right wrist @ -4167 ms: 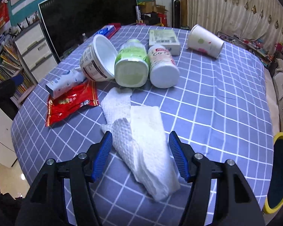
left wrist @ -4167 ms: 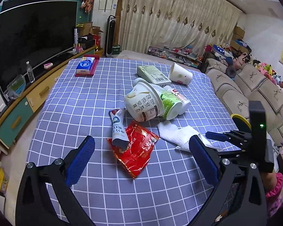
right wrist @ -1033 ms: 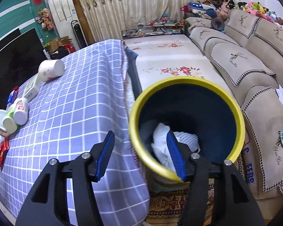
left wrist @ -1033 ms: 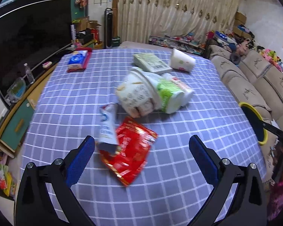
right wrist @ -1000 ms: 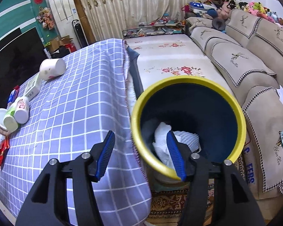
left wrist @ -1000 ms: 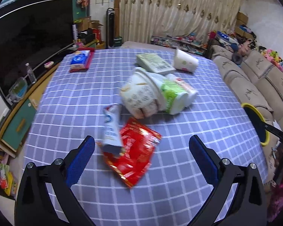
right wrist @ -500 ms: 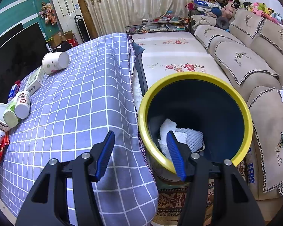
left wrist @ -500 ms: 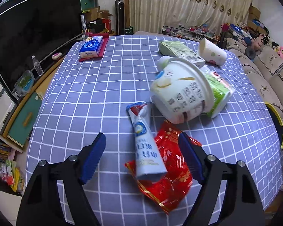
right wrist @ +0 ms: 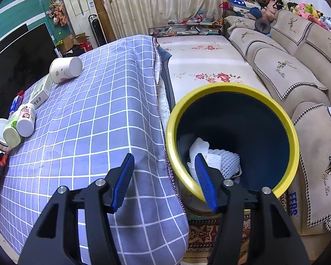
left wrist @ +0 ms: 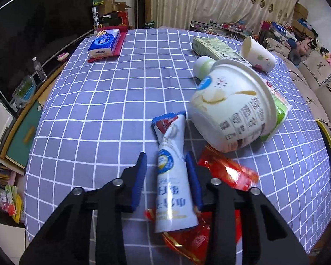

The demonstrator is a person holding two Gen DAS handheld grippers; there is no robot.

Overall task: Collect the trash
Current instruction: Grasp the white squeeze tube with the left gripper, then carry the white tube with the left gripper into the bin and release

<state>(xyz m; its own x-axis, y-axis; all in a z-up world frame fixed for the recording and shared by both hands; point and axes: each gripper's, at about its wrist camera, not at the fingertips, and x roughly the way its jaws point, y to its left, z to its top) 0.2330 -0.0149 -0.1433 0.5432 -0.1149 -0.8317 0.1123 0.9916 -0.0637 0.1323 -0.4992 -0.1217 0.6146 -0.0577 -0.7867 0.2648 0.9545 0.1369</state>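
One white squeezed milk pouch with blue print (left wrist: 173, 176) lies on the one crumpled red foil wrapper (left wrist: 214, 201), between the left gripper (left wrist: 166, 176) fingers; the right pad touches it, a gap remains at the left pad, so not clamped. Beyond: one white paper bowl on its side (left wrist: 229, 112), two bottles behind it, one green carton (left wrist: 216, 48), one paper cup (left wrist: 258, 55), one tissue pack (left wrist: 104, 42), all on the grid-checked purple tablecloth (left wrist: 112, 101). Right gripper (right wrist: 165, 176) spread apart, holding nothing, over the rim of one yellow-rimmed dark bin (right wrist: 242, 88) beside the table, white paper towels (right wrist: 211, 159) inside.

Curtained room (right wrist: 156, 6), beige sofa (right wrist: 286, 66)
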